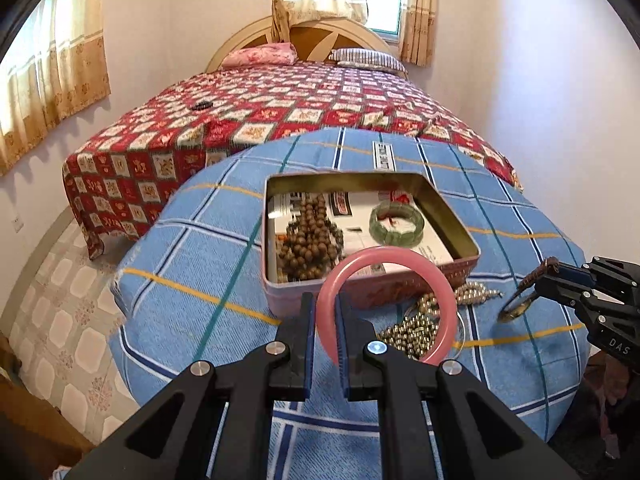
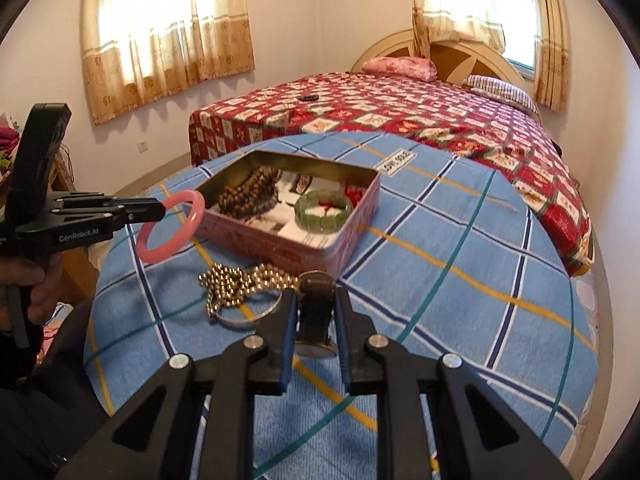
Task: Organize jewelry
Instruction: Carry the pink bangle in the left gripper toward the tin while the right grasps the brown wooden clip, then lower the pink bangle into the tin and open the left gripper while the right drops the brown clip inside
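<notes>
On the blue checked cloth of the counter [image 2: 460, 240], the sorting looks roughly half done. At the left, the left hand-held gripper [image 1: 325, 332] is nearly closed on a pink bangle [image 1: 404, 268], held in the air just short of the tin's near wall, so that piece seems next to go in. Further right stands the open pink tin [image 2: 344, 240], near the middle of the counter; inside it already lie a string of brown wooden beads [image 1: 310, 240] and a green bracelet [image 1: 396, 220] on some printed paper. Just beside the tin's near wall, a heap of gold bead chain [image 2: 236, 280] with a thin metal bangle [image 2: 244, 320] lies loose on the cloth. Rightmost, the right hand-held gripper [image 2: 316, 312] pinches a dark watch [image 2: 316, 320] by its strap, close above the cloth.
</notes>
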Motion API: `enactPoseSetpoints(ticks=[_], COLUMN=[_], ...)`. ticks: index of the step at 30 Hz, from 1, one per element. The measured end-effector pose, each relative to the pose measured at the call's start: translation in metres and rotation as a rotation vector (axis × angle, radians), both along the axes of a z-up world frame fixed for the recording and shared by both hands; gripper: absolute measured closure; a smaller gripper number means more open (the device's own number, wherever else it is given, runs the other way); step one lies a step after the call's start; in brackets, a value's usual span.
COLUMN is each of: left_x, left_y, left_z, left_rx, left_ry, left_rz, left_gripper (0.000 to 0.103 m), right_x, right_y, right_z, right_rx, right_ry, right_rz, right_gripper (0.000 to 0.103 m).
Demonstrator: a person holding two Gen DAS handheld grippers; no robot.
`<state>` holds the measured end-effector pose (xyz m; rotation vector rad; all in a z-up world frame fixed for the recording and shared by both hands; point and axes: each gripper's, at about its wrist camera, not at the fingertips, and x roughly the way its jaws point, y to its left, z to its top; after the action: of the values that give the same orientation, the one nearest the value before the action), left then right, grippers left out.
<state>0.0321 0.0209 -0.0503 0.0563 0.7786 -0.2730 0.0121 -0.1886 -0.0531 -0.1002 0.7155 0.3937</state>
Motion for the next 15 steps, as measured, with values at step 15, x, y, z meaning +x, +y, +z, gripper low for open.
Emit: enactPoseSetpoints(ticks=[15], left_x=[0.026], left_y=[0.002], left_z=[0.023], left_rx=[0.039], left_ry=[-0.076], left_rz=[0.034], left_gripper=[0.094], right_x=[0.023], right_y=[0.015], right_z=[0.030], right_rx=[0.019], right_ry=[-0.068], right_rz=[0.016], right_gripper=[0.083])
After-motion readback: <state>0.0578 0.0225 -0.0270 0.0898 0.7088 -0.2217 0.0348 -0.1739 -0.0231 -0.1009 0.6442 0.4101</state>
